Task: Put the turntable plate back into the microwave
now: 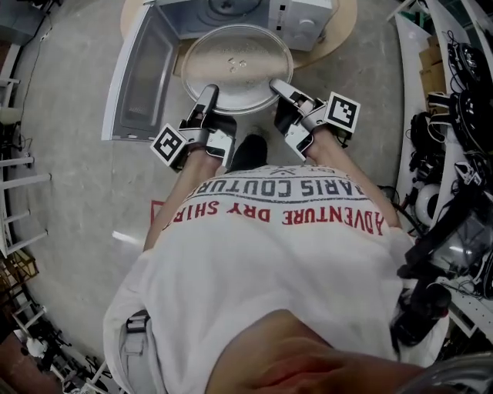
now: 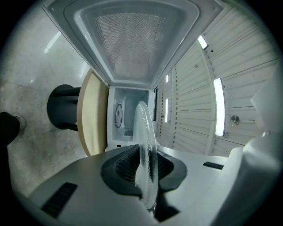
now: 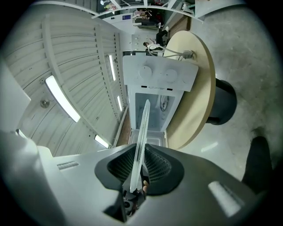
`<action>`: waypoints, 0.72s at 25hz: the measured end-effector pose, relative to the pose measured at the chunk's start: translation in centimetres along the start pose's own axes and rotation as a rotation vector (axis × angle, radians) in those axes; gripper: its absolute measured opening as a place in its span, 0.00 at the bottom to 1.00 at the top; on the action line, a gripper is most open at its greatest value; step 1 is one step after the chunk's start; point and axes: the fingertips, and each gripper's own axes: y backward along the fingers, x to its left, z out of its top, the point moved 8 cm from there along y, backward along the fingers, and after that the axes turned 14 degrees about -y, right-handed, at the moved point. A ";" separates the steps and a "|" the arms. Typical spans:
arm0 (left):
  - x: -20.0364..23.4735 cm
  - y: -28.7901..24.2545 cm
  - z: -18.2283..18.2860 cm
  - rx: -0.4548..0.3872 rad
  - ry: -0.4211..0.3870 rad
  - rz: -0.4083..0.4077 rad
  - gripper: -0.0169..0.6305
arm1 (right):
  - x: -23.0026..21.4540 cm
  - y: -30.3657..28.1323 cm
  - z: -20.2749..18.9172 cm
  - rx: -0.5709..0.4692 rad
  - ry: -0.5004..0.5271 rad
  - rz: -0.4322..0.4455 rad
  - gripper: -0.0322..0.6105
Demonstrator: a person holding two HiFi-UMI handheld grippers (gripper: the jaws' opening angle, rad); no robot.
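Now: glass turntable plate [image 1: 237, 68] is held level just before open microwave [image 1: 231, 9], not yet inside cavity. Door [image 1: 142, 73] stands swung out at microwave's left in head view. Left gripper [image 1: 208, 95] and right gripper [image 1: 279, 86] each clamp plate's near rim, pads pressing glass.

Likely handling: rigid, fairly heavy, smooth, brittle. Rim suits grip, and two spaced holds resist tilt. Slipping, or a knock on cavity edge, is main risk.

Legible writing: shirt [image 1: 285, 231] print "ADVENTURE DRY SHIR…", "…ARIS COUTUR…". No brand readable on microwave.

Head view overhead, gripper views facing microwave [image 3: 159, 77]
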 end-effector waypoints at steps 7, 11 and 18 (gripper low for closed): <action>3.0 -4.4 3.2 -0.015 0.006 0.023 0.08 | -1.8 -4.8 3.0 0.031 -0.032 -0.029 0.10; 7.8 -9.2 6.8 -0.022 0.032 0.062 0.08 | -4.5 -10.3 7.1 0.020 -0.069 -0.063 0.10; 11.1 -14.4 10.5 -0.047 0.037 0.069 0.08 | -6.1 -15.9 11.1 0.011 -0.086 -0.054 0.10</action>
